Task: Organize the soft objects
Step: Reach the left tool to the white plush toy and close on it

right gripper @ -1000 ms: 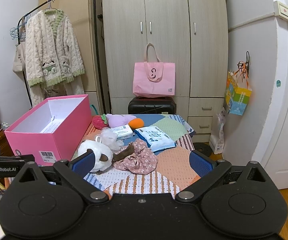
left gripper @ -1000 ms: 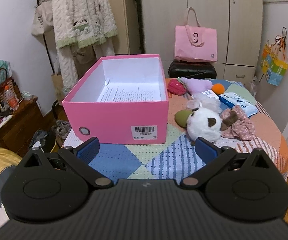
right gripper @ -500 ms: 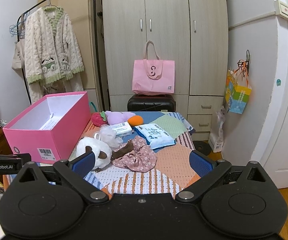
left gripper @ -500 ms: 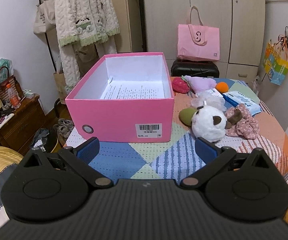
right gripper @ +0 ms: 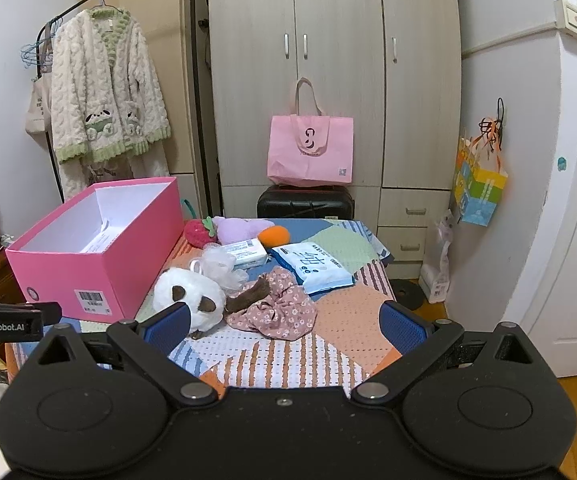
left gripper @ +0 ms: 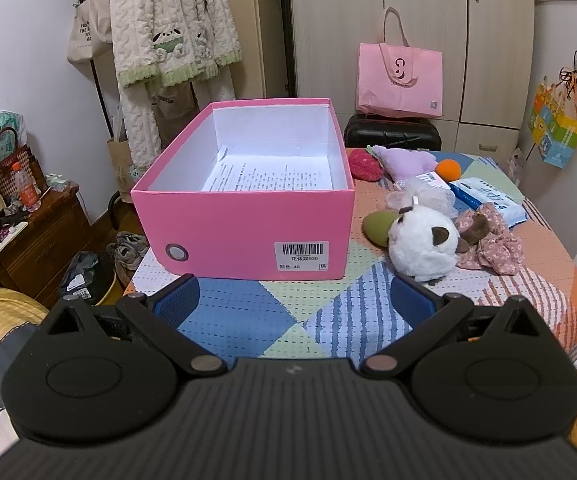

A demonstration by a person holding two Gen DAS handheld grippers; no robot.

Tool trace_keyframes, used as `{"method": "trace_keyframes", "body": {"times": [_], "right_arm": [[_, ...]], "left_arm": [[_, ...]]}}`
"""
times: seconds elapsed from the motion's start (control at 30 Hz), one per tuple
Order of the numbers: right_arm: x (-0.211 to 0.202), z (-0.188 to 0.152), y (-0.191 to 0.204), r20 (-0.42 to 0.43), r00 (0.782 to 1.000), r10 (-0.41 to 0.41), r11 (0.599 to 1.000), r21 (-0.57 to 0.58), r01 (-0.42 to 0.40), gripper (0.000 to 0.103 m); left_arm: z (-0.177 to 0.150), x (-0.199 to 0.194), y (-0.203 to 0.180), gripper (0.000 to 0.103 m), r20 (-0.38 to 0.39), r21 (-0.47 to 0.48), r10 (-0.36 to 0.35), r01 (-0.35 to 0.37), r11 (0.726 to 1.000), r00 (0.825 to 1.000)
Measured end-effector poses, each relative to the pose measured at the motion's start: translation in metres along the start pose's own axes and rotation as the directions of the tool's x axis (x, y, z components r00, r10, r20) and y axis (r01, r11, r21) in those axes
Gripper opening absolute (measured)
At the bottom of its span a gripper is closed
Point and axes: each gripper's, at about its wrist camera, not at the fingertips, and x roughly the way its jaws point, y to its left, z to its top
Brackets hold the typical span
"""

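Note:
An open pink box (left gripper: 244, 224) (right gripper: 88, 256) stands on the left of the patchwork table, with only a printed sheet inside. Right of it lie a white plush toy (left gripper: 424, 244) (right gripper: 190, 296), a green pad (left gripper: 378, 226), a floral pink cloth (left gripper: 496, 244) (right gripper: 280, 308), a white mesh puff (left gripper: 420, 200) (right gripper: 220, 264), a red strawberry plush (left gripper: 362, 164) (right gripper: 198, 232), a lilac plush (left gripper: 404, 160) (right gripper: 240, 228) and an orange ball (left gripper: 447, 169) (right gripper: 274, 236). My left gripper (left gripper: 294, 304) hangs open before the box. My right gripper (right gripper: 284, 326) is open short of the cloth, empty.
Two tissue packs (right gripper: 312, 266) (right gripper: 246, 252) lie at the back right of the table (left gripper: 248, 312). Behind it are a black suitcase (right gripper: 306, 202), a pink tote bag (right gripper: 310, 150) and a wardrobe. A clothes rack and a wooden cabinet (left gripper: 36, 240) stand left.
Both grippers have drawn back a little and tilted, so the box and the toys sit slightly lower and farther off in both views. Nothing on the table has moved.

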Motion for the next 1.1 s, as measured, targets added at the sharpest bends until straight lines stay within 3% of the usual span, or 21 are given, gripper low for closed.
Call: {"method": "trace_keyframes", "body": {"times": [0.23, 0.37, 0.5, 0.63, 0.83, 1.03, 1.1], "right_arm": [[-0.005, 0.002, -0.003, 0.029, 0.999, 0.045, 0.998, -0.033, -0.044, 0.102], [-0.001, 0.005, -0.004, 0.05, 0.993, 0.105, 0.99, -0.096, -0.099, 0.102], [0.014, 0.004, -0.003, 0.073, 0.983, 0.169, 0.975, -0.161, -0.155, 0.102], [0.043, -0.006, -0.006, 0.062, 0.959, 0.275, 0.945, -0.2, -0.258, 0.102], [0.093, -0.022, -0.003, -0.036, 0.917, 0.397, 0.894, -0.209, -0.396, 0.1], [0.129, -0.028, 0.007, -0.094, 0.845, 0.526, 0.826, -0.181, -0.534, 0.095], [0.139, -0.031, 0.01, -0.103, 0.828, 0.551, 0.811, -0.168, -0.56, 0.094]], "left_arm": [[0.008, -0.003, -0.006, 0.103, 0.017, 0.017, -0.03, 0.03, 0.999, 0.999], [0.022, 0.0, -0.017, 0.103, 0.025, 0.044, -0.124, 0.123, 0.991, 0.992], [0.028, 0.011, -0.033, 0.103, 0.043, 0.074, -0.232, 0.229, 0.971, 0.972], [0.029, 0.028, -0.051, 0.101, 0.024, 0.127, -0.32, 0.314, 0.941, 0.947], [0.035, 0.054, -0.075, 0.098, -0.037, 0.202, -0.35, 0.35, 0.915, 0.936], [0.039, 0.085, -0.088, 0.075, -0.135, 0.225, -0.389, 0.41, 0.884, 0.911], [0.039, 0.094, -0.091, 0.074, -0.155, 0.222, -0.384, 0.411, 0.884, 0.91]]}}
